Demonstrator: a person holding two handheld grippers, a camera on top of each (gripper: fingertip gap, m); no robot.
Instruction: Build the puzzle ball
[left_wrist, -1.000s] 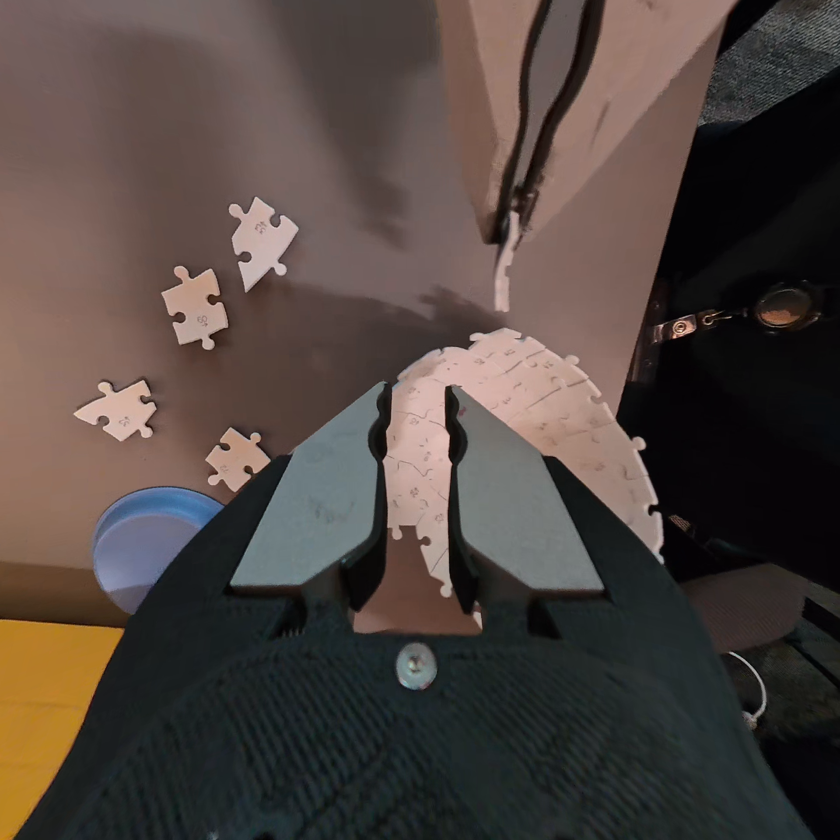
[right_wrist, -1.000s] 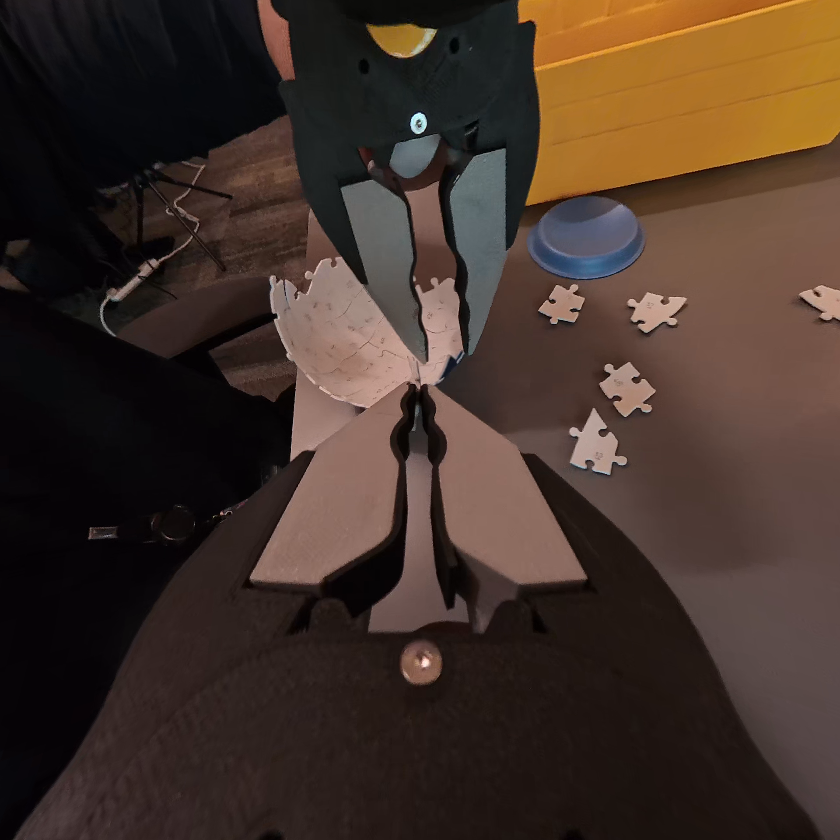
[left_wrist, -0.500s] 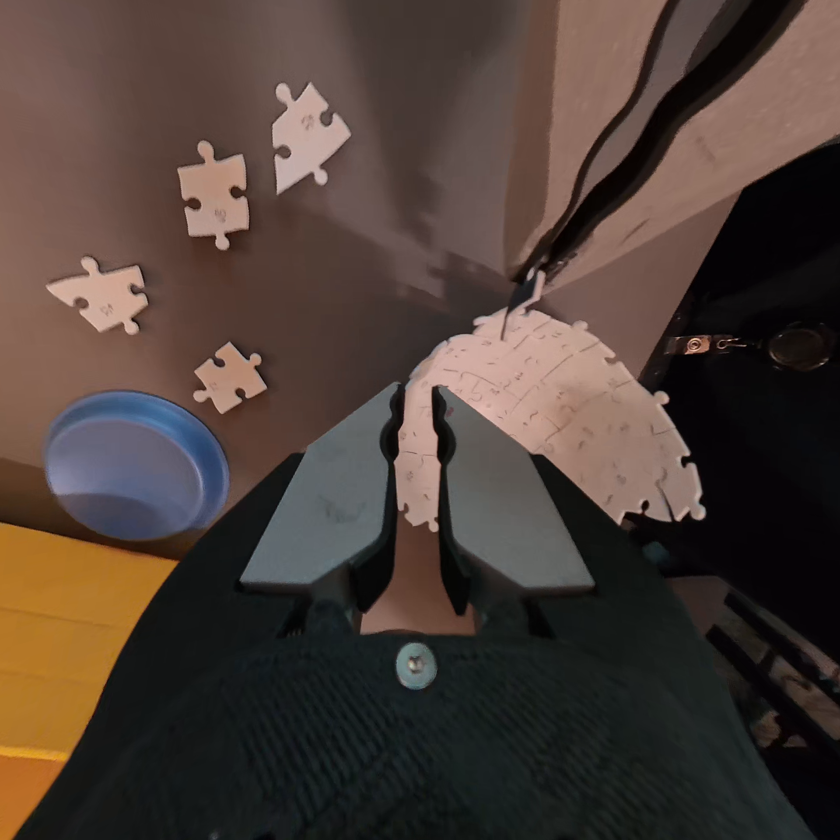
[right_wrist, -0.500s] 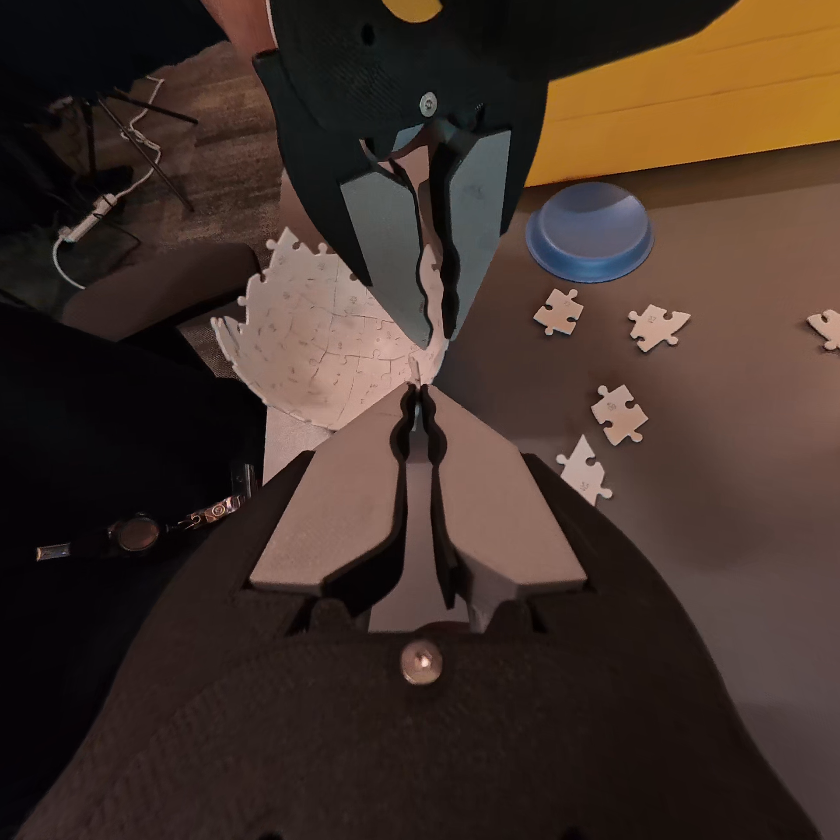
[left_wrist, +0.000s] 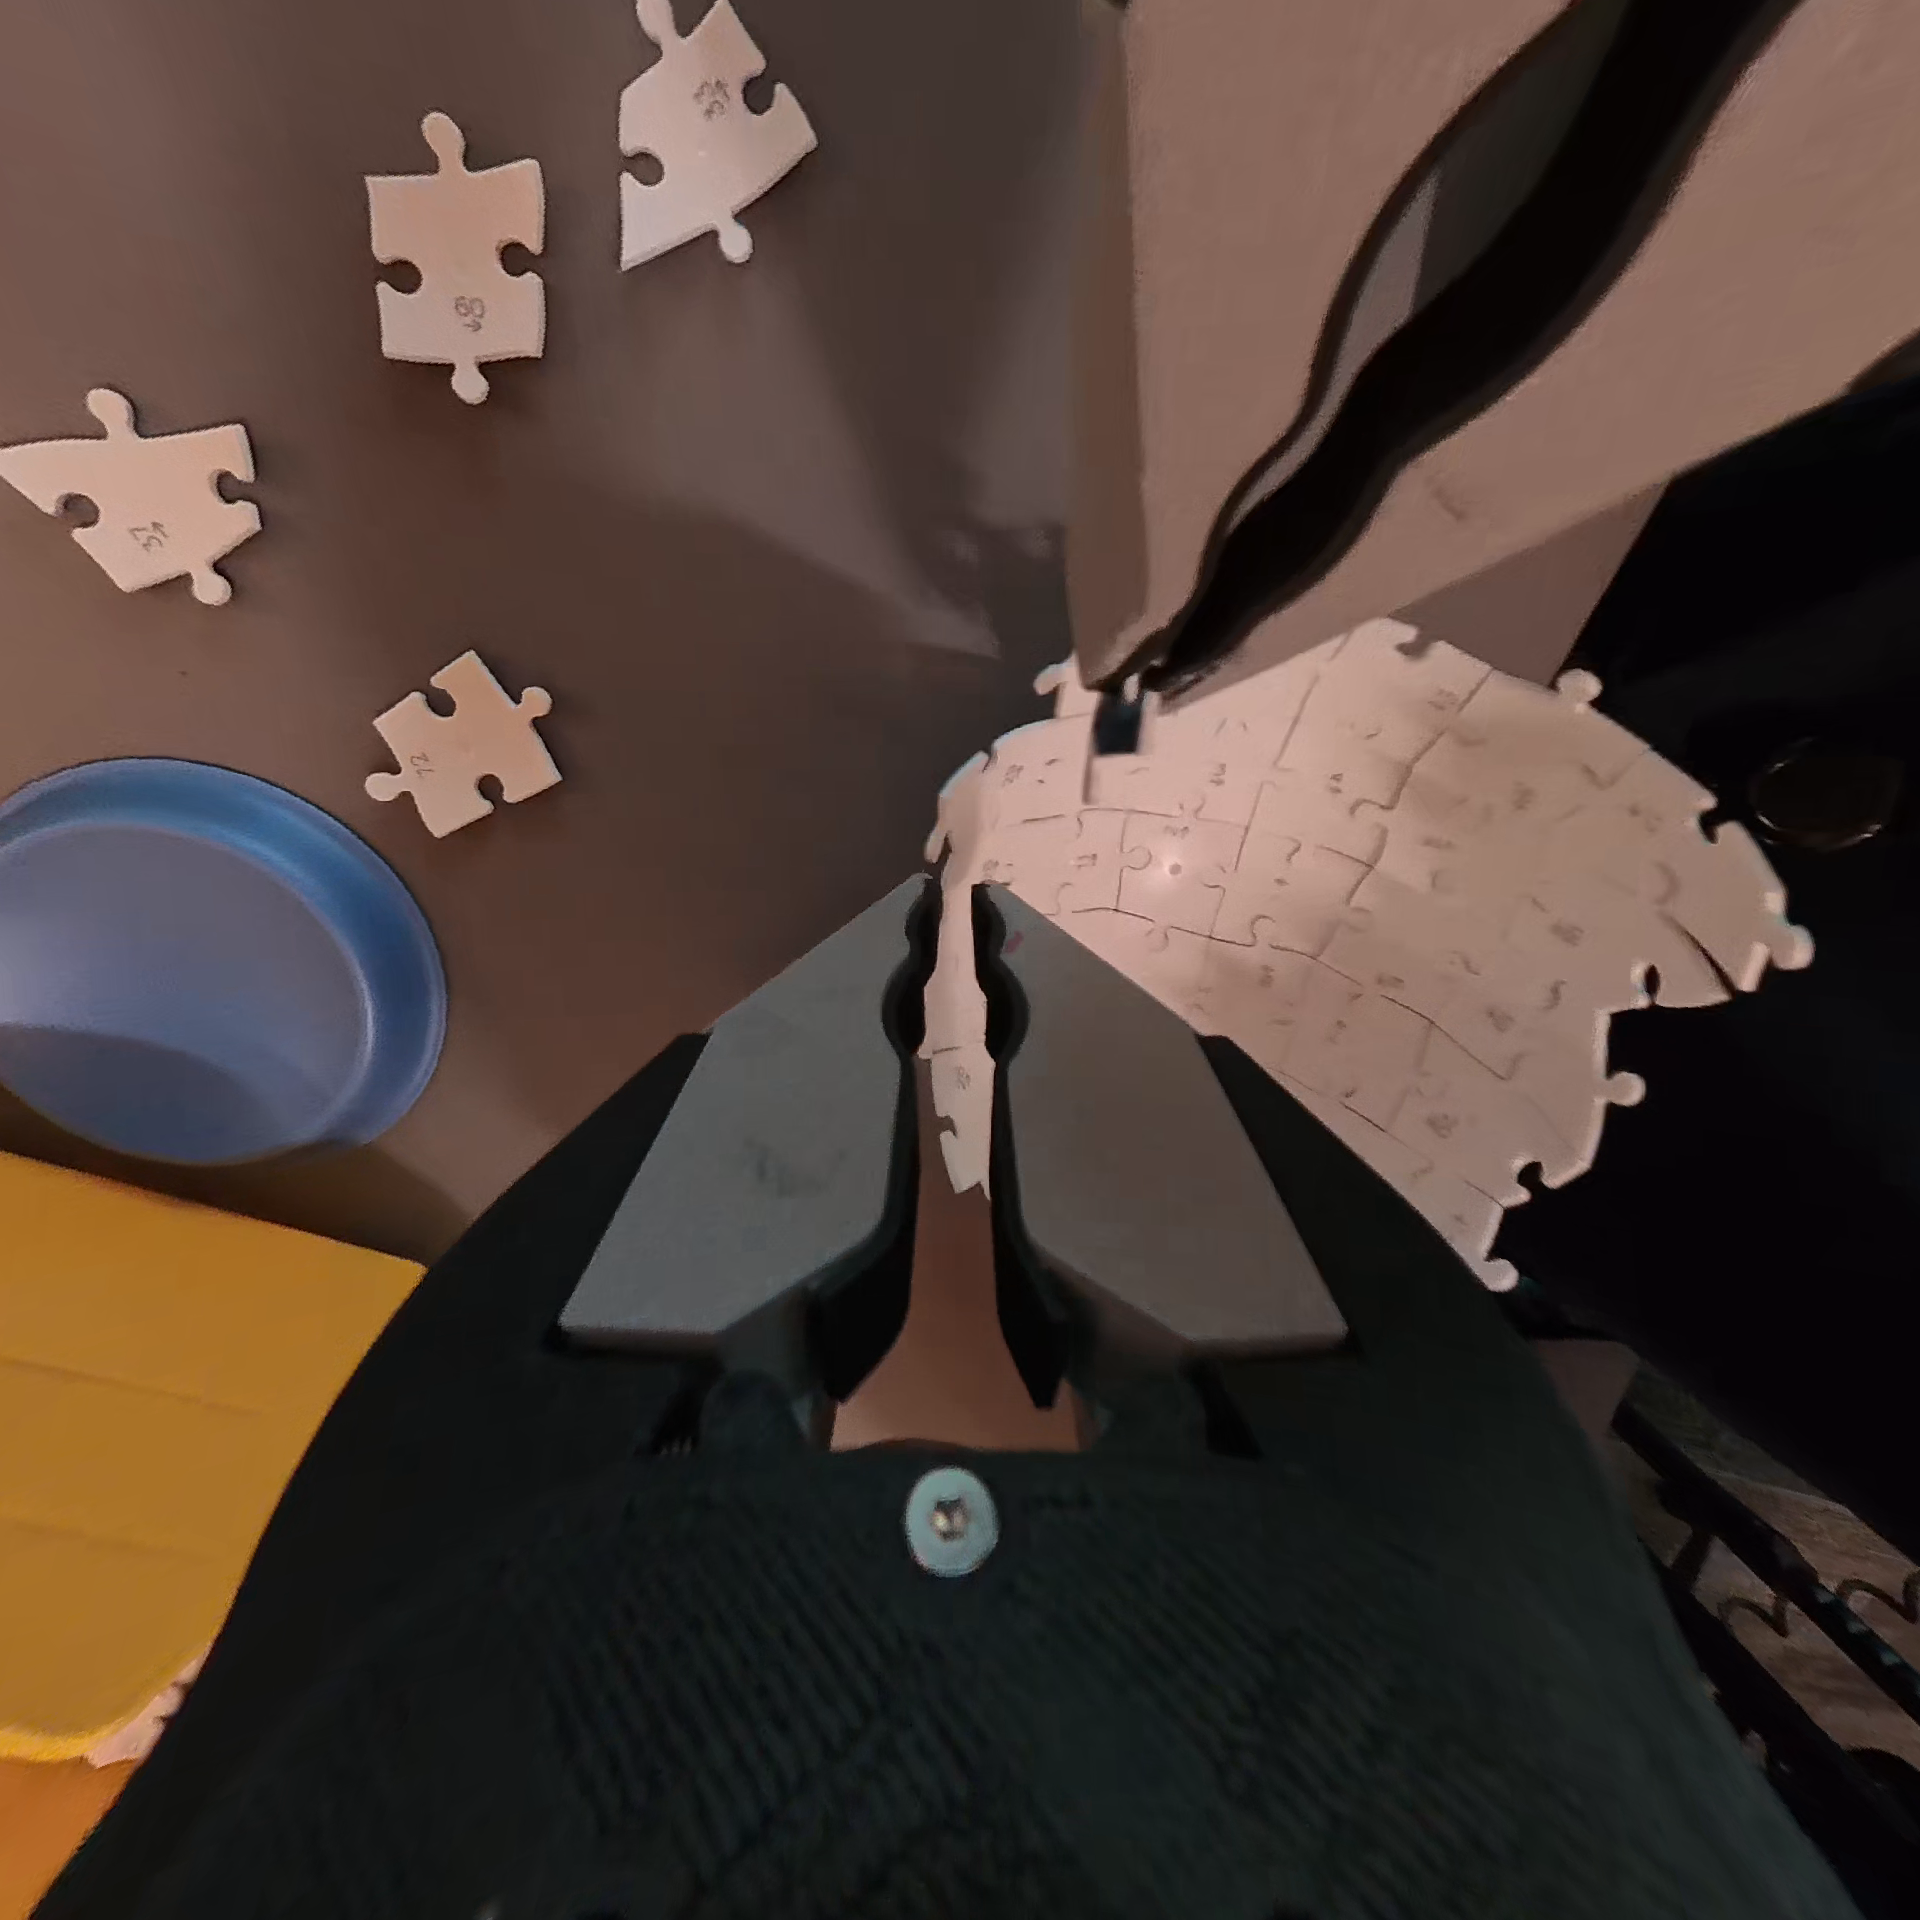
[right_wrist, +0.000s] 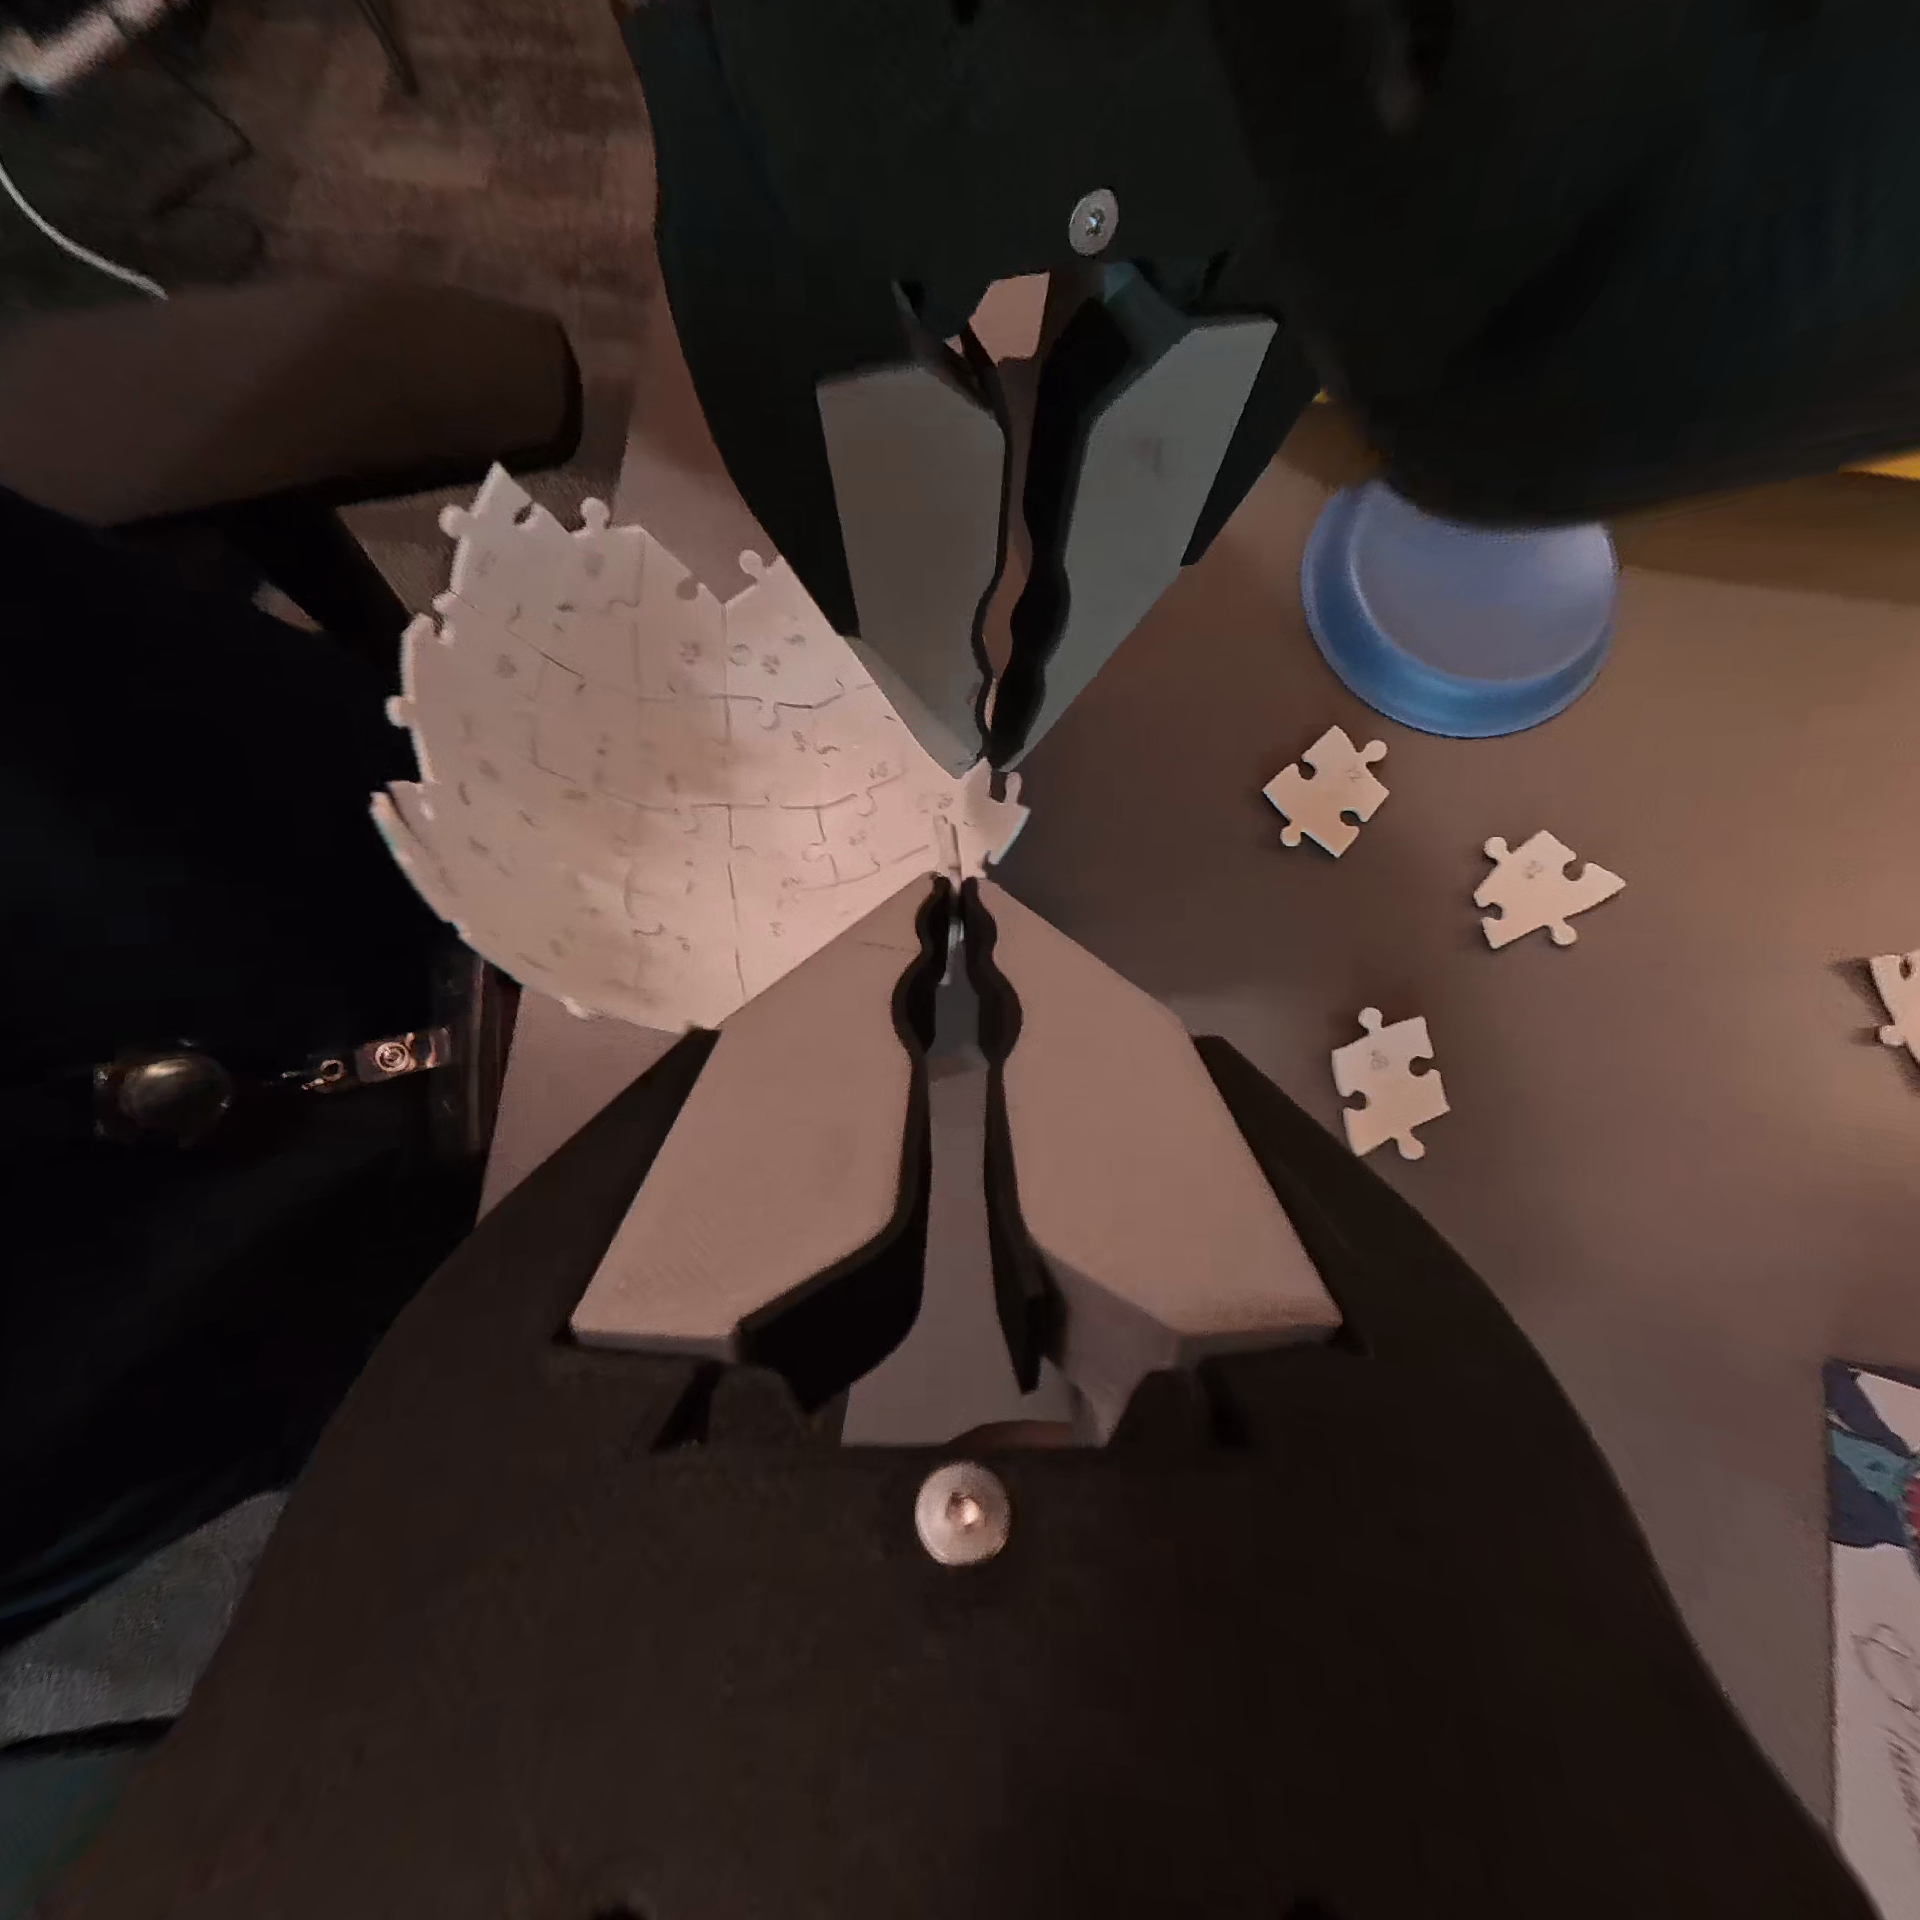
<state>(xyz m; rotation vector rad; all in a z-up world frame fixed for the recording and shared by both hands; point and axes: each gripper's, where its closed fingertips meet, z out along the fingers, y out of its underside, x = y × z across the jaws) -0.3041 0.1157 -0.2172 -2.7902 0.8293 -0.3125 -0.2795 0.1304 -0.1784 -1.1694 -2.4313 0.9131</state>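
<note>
- While clamped on the rim of the half-built puzzle ball (left_wrist: 1351, 914), left hand-held gripper (left_wrist: 956, 904) holds it above the counter (left_wrist: 675, 571) edge.
- Right hand-held gripper (right_wrist: 956, 894) pinches a small piece (left_wrist: 1117, 717) at the ball's rim.
- Farther off: four loose pieces (left_wrist: 462, 743), blue dish (left_wrist: 208, 956), yellow box (left_wrist: 156, 1455).

— What's between my jaws?
— A curved white shell of joined puzzle pieces (left_wrist: 1351, 935), its blank inner side facing me, held above the table edge. Loose pieces (left_wrist: 462, 270) lie flat nearby.
</note>
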